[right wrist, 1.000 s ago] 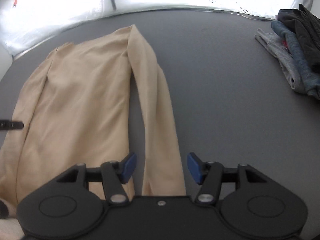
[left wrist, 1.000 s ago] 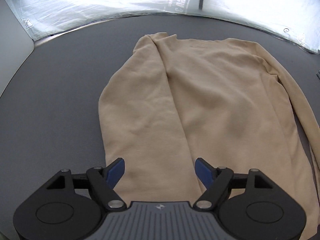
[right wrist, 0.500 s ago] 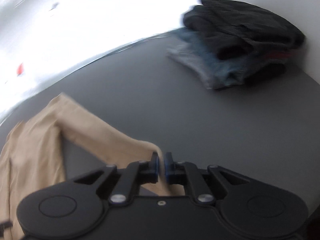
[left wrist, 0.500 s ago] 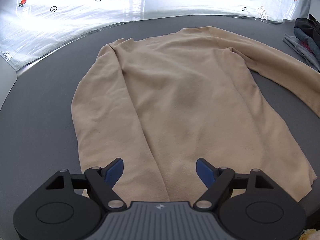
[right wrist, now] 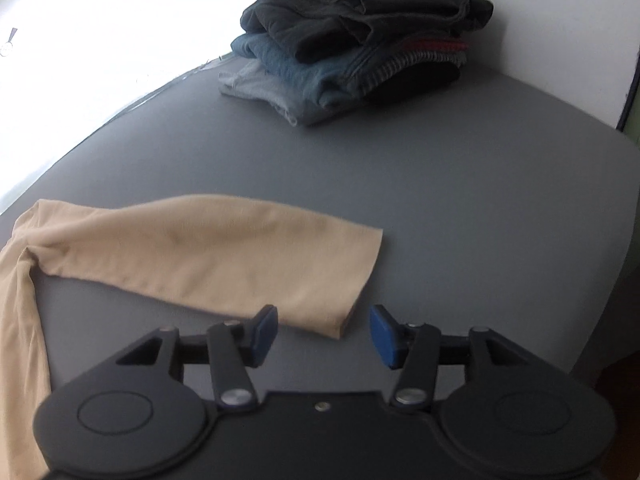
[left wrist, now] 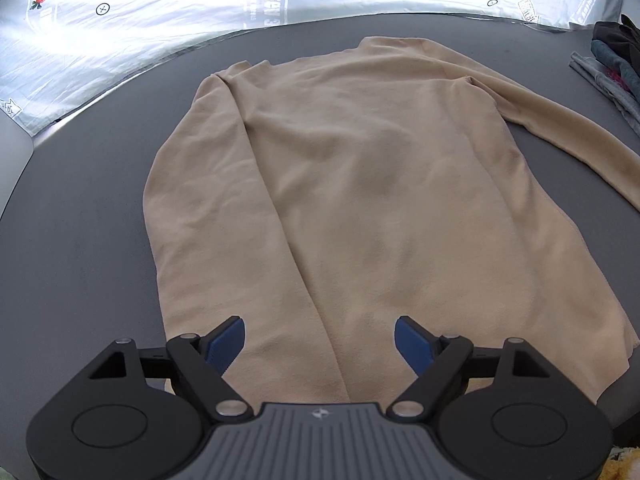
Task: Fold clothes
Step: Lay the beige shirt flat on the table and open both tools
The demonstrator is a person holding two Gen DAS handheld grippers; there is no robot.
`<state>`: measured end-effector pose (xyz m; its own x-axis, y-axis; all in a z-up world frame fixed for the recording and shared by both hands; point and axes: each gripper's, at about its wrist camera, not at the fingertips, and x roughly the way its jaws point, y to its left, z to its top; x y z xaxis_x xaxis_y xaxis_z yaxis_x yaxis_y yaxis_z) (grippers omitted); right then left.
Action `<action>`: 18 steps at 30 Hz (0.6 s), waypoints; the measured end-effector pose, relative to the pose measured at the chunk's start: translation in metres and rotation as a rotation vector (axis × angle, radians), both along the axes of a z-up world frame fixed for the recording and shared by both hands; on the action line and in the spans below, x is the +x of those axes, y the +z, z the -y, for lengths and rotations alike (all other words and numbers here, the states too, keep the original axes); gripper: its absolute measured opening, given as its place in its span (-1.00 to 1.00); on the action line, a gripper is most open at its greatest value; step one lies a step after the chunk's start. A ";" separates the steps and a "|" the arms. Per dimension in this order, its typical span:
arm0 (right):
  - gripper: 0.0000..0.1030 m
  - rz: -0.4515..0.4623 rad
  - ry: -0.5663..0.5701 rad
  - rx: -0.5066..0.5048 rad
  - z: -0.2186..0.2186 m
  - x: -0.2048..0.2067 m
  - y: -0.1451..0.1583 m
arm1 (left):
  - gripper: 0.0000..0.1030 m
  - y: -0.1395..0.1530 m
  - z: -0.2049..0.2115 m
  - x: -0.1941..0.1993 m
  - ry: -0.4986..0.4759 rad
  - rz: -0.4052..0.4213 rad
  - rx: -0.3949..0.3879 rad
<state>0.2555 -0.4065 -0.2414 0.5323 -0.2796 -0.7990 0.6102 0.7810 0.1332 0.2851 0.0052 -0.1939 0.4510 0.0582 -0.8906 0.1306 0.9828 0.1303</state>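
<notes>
Grey tabletop (left wrist: 80, 248) carries a beige long-sleeved knit top (left wrist: 360, 200) spread flat, one sleeve (right wrist: 208, 256) stretched toward the right edge. Left gripper (left wrist: 319, 340) and right gripper (right wrist: 323, 330) hover wide open, holding nothing. Folding that sleeve inward likely comes next; folded dark clothes (right wrist: 352, 52) occupy the far corner.

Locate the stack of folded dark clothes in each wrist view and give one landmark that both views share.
Left wrist: stack of folded dark clothes sits at the far right edge, cut off by the frame.
Right wrist: the stack is at top centre, on the grey table.
Shared landmark: the beige top's outstretched sleeve, reaching toward the stack.
</notes>
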 end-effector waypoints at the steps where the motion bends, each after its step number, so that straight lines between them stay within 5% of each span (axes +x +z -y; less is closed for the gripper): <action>1: -0.04 0.001 0.007 -0.026 -0.002 0.000 -0.003 | 0.63 -0.002 0.000 0.001 -0.001 -0.011 -0.001; 2: -0.26 0.002 0.014 -0.052 -0.005 0.001 -0.006 | 0.63 -0.004 0.000 0.001 -0.003 -0.023 -0.003; 3: -0.81 -0.001 0.018 -0.072 -0.006 0.001 -0.008 | 0.63 -0.005 0.001 0.001 -0.006 -0.031 0.003; 7: -0.93 -0.043 0.011 -0.118 -0.005 0.003 -0.007 | 0.63 -0.005 0.001 -0.002 -0.011 -0.031 0.031; 14: -0.87 -0.114 0.003 -0.199 -0.005 0.006 -0.007 | 0.65 -0.007 -0.018 -0.012 0.070 -0.055 0.051; 16: -0.65 -0.103 0.030 -0.216 -0.016 0.004 -0.002 | 0.65 -0.006 -0.022 -0.019 0.081 -0.059 0.064; 18: -0.06 -0.081 0.057 -0.248 -0.028 0.005 0.004 | 0.66 -0.005 -0.024 -0.030 0.076 -0.061 0.079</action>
<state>0.2600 -0.3786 -0.2373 0.4904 -0.4435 -0.7502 0.5649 0.8173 -0.1140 0.2555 0.0292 -0.1988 0.3878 0.1610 -0.9076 0.0656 0.9773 0.2014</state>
